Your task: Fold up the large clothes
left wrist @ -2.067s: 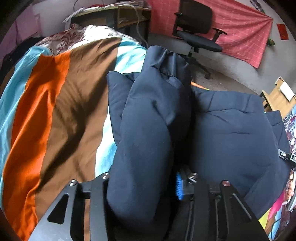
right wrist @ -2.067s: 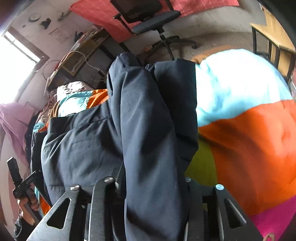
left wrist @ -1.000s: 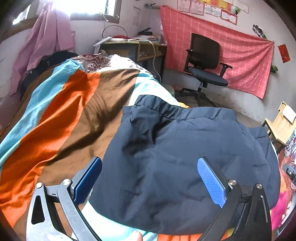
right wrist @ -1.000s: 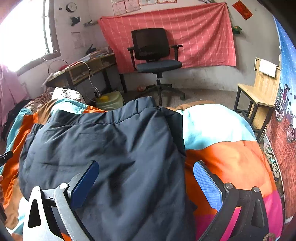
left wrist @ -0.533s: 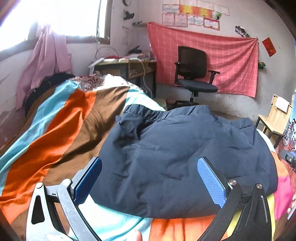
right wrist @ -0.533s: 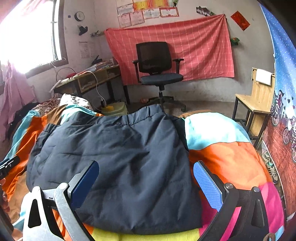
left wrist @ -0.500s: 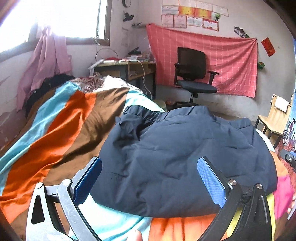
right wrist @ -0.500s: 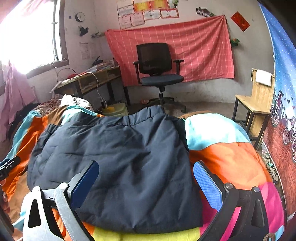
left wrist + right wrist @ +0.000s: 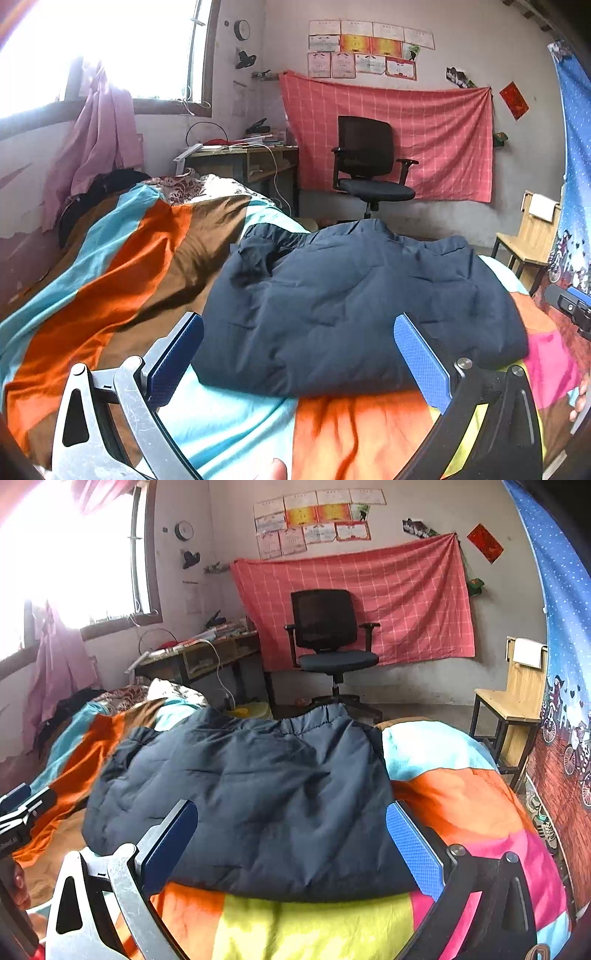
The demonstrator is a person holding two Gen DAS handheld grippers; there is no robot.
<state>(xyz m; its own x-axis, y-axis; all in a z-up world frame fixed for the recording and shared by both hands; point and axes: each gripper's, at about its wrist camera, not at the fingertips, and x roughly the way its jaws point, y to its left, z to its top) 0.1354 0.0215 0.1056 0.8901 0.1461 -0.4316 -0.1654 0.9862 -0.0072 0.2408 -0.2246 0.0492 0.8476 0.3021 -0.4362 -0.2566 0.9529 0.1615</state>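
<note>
A navy padded jacket (image 9: 354, 306) lies folded in a thick bundle on the striped bedspread (image 9: 122, 280); it also shows in the right wrist view (image 9: 258, 797). My left gripper (image 9: 299, 354) is open and empty, held back from the jacket's near edge. My right gripper (image 9: 291, 838) is open and empty, also back from the near edge. The right gripper's tip (image 9: 570, 306) shows at the right edge of the left view. The left gripper's tip (image 9: 22, 812) shows at the left edge of the right view.
A black office chair (image 9: 369, 170) stands past the bed before a red cloth on the wall. A cluttered desk (image 9: 240, 158) is at the back left under the window. A wooden chair (image 9: 513, 705) stands to the right of the bed.
Both grippers let go of the jacket, opened and pulled back and up. The jacket now lies folded flat on the bed.
</note>
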